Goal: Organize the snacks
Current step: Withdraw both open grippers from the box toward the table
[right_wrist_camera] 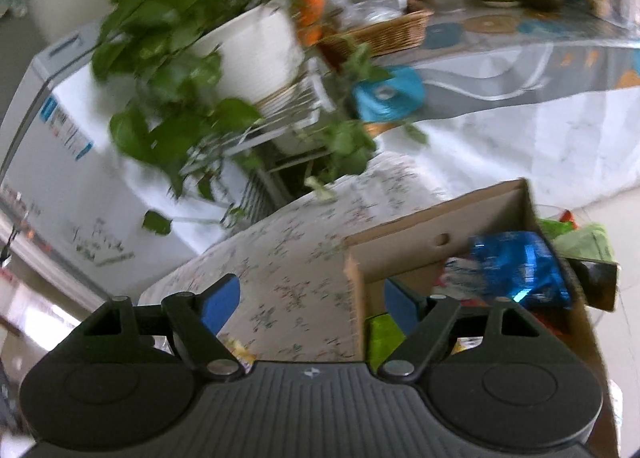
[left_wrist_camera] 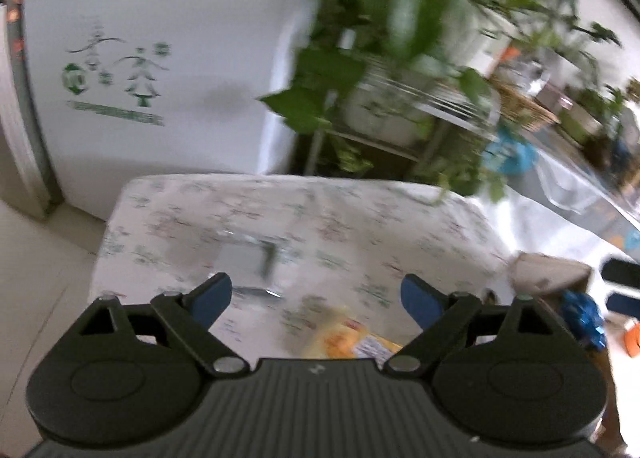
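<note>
Snacks: yellow packet (left_wrist_camera: pixel 352 340) lying just below left tool (left_wrist_camera: pixel 318 296), spread wide, empty; right tool (right_wrist_camera: pixel 312 300) likewise, straddling cardboard box (right_wrist_camera: pixel 436 214) wall, blue bag (right_wrist_camera: pixel 516 266) inside; could snag wall, tip box

Left gripper (left_wrist_camera: pixel 316 298) spread wide, nothing between its pads, over floral cloth (left_wrist_camera: pixel 280 214). Yellow snack (left_wrist_camera: pixel 344 338) just below centre; fridge (left_wrist_camera: pixel 160 58) at 10 o'clock, plant (left_wrist_camera: pixel 400 38) at 1 o'clock.
</note>
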Motion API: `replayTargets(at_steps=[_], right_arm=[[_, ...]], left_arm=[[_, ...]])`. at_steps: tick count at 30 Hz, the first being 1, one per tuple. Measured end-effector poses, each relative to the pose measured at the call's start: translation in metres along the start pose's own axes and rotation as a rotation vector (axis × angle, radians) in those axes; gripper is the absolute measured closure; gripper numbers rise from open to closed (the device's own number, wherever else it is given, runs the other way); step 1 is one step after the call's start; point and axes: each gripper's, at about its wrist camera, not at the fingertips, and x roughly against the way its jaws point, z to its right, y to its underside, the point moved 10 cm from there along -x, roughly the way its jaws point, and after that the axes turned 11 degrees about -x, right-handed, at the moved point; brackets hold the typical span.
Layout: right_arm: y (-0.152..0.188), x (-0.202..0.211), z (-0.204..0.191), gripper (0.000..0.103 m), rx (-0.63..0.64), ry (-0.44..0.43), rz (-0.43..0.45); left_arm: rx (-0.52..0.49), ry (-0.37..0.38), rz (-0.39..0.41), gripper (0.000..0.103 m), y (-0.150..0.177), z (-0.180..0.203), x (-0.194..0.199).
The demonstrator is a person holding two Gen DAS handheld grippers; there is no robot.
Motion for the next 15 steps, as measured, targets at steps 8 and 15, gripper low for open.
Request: replayTargets(at_steps=[8, 15], right_arm=[[0.030, -0.030, -0.045, 0.019, 0.127, -0.041, -0.086], [0.060, -0.060, -0.067, 0.018, 0.210, -0.034, -0.174]], left_arm=[[0.055, -0.055, -0.020, 0.012, -0.009, -0.043, -0.022], [0.046, -0.058, -0.080, 0.012, -0.001, -0.051, -0.053]])
